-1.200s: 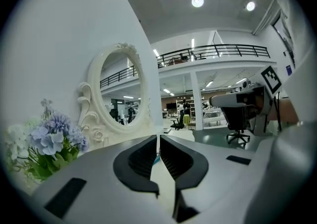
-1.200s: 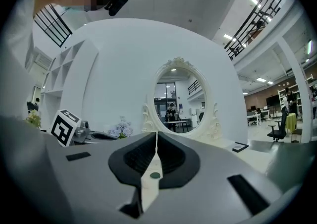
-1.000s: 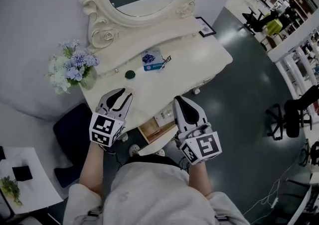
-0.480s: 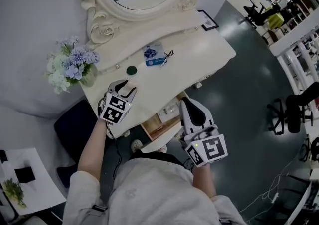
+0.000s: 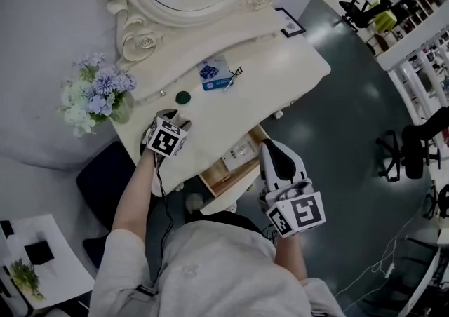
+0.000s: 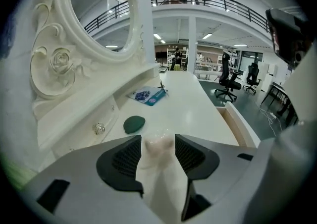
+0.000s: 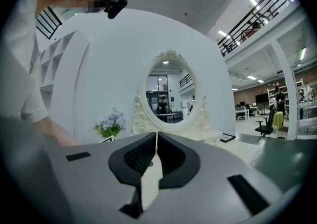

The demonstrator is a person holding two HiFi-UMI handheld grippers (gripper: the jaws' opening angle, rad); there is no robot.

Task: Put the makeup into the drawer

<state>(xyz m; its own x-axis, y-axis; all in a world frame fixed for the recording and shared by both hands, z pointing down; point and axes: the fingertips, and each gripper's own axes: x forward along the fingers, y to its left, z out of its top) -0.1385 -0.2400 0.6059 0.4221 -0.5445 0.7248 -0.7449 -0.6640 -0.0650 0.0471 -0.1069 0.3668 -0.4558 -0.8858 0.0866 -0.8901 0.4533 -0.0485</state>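
Note:
On the white vanity top (image 5: 280, 63) lie a round green compact (image 5: 183, 97) (image 6: 134, 124), a blue packet (image 5: 215, 74) (image 6: 147, 95) and a small black tool (image 5: 235, 71). My left gripper (image 5: 174, 119) (image 6: 158, 139) points down at the tabletop just short of the compact. Its jaws have just been opening and stand open. A small clear, pinkish item (image 6: 157, 144) sits on the table between the tips; I see no pad pressing on it. The drawer (image 5: 238, 172) under the front edge is pulled out. My right gripper (image 5: 271, 147) (image 7: 156, 141) hangs shut and empty beside the drawer.
An oval mirror in an ornate white frame (image 5: 140, 42) backs the vanity. A vase of pale flowers (image 5: 91, 95) stands at its left end, a small framed card (image 5: 289, 22) at the right rear. A dark stool (image 5: 105, 179) sits left of the person's legs.
The left gripper has come down and forward from the table's front edge toward the green compact, and its jaws have spread wider. The right gripper has stayed by the drawer.

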